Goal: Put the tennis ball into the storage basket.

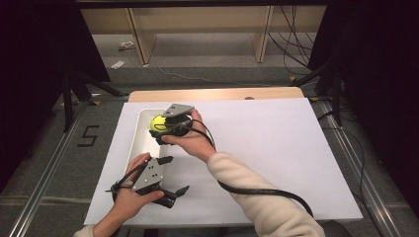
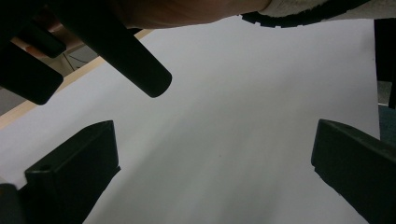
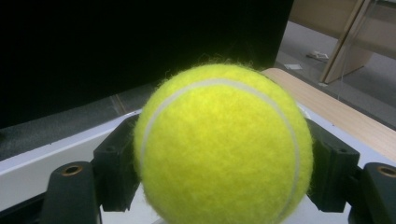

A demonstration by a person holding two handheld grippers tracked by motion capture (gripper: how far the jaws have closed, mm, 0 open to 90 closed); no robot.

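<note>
A yellow tennis ball (image 1: 158,121) (image 3: 223,149) is clamped between the two black jaws of my right gripper (image 1: 165,127), which holds it over the white tray (image 1: 141,144) at the left of the table. In the right gripper view the jaws press on both sides of the ball. Nearer the front edge, my left gripper (image 1: 176,176) (image 2: 212,172) rests above the white sheet, jaws wide apart with nothing between them.
A white sheet (image 1: 276,148) covers most of the wooden table (image 1: 217,94). A thick black cable (image 1: 267,191) trails from the right gripper along the sleeve. Dark stands and floor cables flank the table on both sides.
</note>
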